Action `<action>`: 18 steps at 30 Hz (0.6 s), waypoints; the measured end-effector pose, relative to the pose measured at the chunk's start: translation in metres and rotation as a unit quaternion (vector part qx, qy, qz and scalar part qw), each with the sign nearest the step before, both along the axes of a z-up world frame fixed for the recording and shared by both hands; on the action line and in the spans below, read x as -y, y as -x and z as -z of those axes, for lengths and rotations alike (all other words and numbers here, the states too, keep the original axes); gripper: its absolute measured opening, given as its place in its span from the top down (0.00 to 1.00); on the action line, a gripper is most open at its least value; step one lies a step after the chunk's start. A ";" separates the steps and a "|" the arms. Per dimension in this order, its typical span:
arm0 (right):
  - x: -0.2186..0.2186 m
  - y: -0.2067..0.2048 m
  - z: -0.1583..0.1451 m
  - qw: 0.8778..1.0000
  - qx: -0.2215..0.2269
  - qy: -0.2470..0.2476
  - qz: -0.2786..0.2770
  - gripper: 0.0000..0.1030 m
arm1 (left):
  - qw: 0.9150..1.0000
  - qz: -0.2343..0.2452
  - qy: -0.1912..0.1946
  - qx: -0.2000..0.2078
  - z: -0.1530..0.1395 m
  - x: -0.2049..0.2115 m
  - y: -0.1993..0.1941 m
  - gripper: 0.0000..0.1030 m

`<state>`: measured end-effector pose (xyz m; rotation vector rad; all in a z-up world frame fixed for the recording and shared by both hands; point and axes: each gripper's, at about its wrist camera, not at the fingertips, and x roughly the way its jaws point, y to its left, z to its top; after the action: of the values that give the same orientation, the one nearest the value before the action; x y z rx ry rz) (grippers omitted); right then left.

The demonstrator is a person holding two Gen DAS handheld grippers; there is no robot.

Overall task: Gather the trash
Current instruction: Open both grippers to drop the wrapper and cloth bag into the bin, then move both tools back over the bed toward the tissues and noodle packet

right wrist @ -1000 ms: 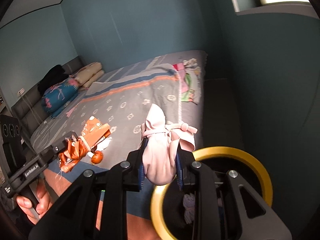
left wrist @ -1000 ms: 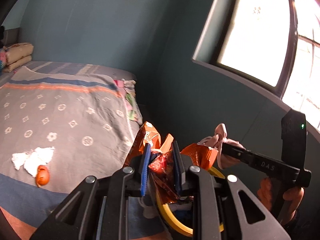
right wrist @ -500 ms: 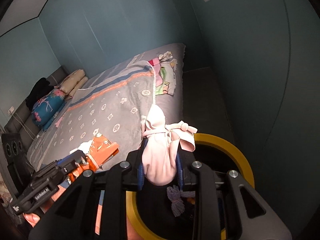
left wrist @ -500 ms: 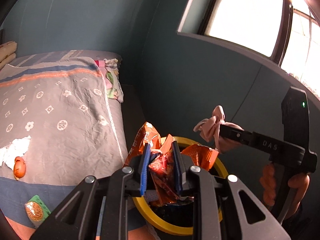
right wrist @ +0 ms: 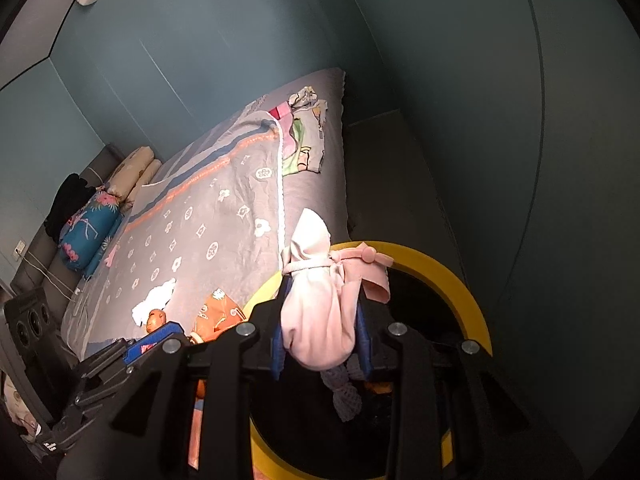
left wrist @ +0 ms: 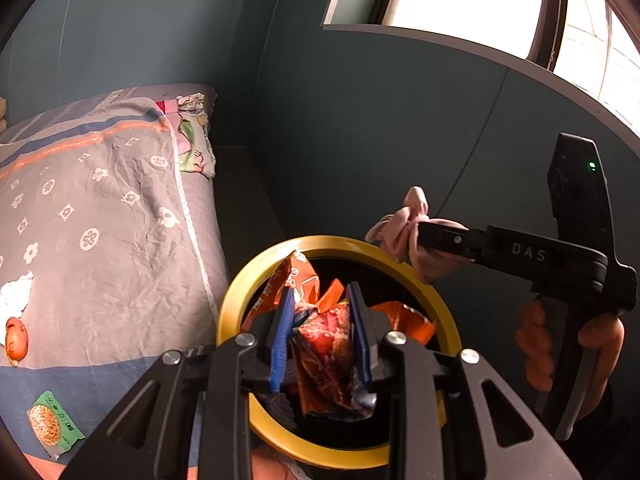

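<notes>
A black bin with a yellow rim [left wrist: 240, 300] stands on the floor between the bed and the wall. My left gripper [left wrist: 320, 308] hangs over its mouth with a crumpled orange snack wrapper [left wrist: 328, 344] between its blue pads; the jaws are opening, and the pads still touch the wrapper. My right gripper [right wrist: 320, 300] is above the bin's rim [right wrist: 452, 276] with a knotted pink cloth bundle [right wrist: 316, 320] between its pads, and its jaws are opening too. In the left wrist view, the right gripper [left wrist: 424, 236] and bundle [left wrist: 400, 228] sit at the bin's far right edge.
The bed's grey patterned blanket [left wrist: 100, 220] carries a white crumpled tissue [left wrist: 14, 296], a small orange object [left wrist: 17, 338] and a green packet [left wrist: 52, 424]. Pillows [right wrist: 92, 216] lie at its head. A teal wall and a window [left wrist: 460, 0] close the right side. A hand [left wrist: 600, 344] grips the right tool.
Both grippers have come down and across from the bed's edge to over the bin's mouth, each still carrying its item. The gaps between the pads look slightly wider.
</notes>
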<state>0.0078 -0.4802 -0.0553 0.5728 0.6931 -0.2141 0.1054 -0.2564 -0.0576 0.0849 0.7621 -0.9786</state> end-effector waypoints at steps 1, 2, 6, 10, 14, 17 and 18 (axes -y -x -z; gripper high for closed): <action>0.000 0.000 0.000 1.000 0.000 -0.001 0.001 0.71 | 1.000 0.001 0.001 -0.001 0.000 0.001 0.001 0.72; 0.000 -0.001 0.001 1.000 0.000 -0.002 0.003 0.69 | 1.000 0.002 0.001 -0.002 0.001 0.000 0.001 0.71; 0.000 -0.001 0.001 1.000 -0.002 -0.004 0.013 0.64 | 1.000 0.001 0.003 -0.009 0.003 -0.001 0.000 0.57; 0.003 0.003 0.001 1.000 0.002 -0.004 0.025 0.59 | 1.000 -0.004 0.012 -0.019 0.003 -0.006 -0.004 0.43; 0.006 0.005 -0.002 0.999 0.011 -0.006 0.038 0.55 | 1.000 -0.011 0.017 -0.021 0.001 -0.009 -0.006 0.30; 0.008 0.008 -0.005 0.999 0.021 -0.002 0.045 0.51 | 0.999 -0.020 0.021 -0.015 -0.001 -0.013 -0.007 0.24; 0.008 0.009 -0.005 0.999 0.024 -0.003 0.046 0.50 | 0.999 -0.023 0.022 -0.016 -0.002 -0.014 -0.009 0.23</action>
<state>-0.0010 -0.4884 -0.0505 0.6138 0.6214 -0.2838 0.1140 -0.2425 -0.0556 0.0147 0.7685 -0.9545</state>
